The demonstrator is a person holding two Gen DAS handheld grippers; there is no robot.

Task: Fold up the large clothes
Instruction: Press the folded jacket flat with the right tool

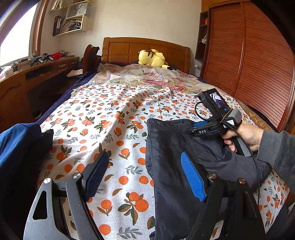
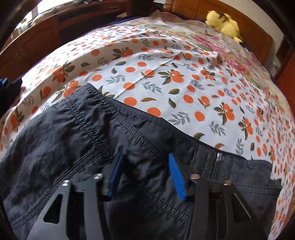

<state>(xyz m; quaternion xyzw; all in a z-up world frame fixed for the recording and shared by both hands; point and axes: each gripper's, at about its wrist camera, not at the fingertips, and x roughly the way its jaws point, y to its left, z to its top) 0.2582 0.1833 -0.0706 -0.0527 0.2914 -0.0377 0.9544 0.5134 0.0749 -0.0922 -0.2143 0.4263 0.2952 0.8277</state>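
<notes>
Dark trousers (image 2: 77,140) are spread on the orange-print bed sheet (image 2: 166,77). The right claw (image 2: 145,175) is set partly apart over a fabric ridge; a clamp cannot be told. The left claw (image 1: 145,175) is held wide apart, empty.

Window daylight, fisheye-warped, slightly blurred.

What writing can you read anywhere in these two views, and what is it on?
"DAS": white letters on a black label on the right-hand tool.
"HONOR", faint and uncertain: on the white paper bag on the wall shelf.
Red digits on the clock in the wardrobe niche: too blurred to read.
Book spines on the shelf: too small to read.
Right wrist view: no writing.
</notes>
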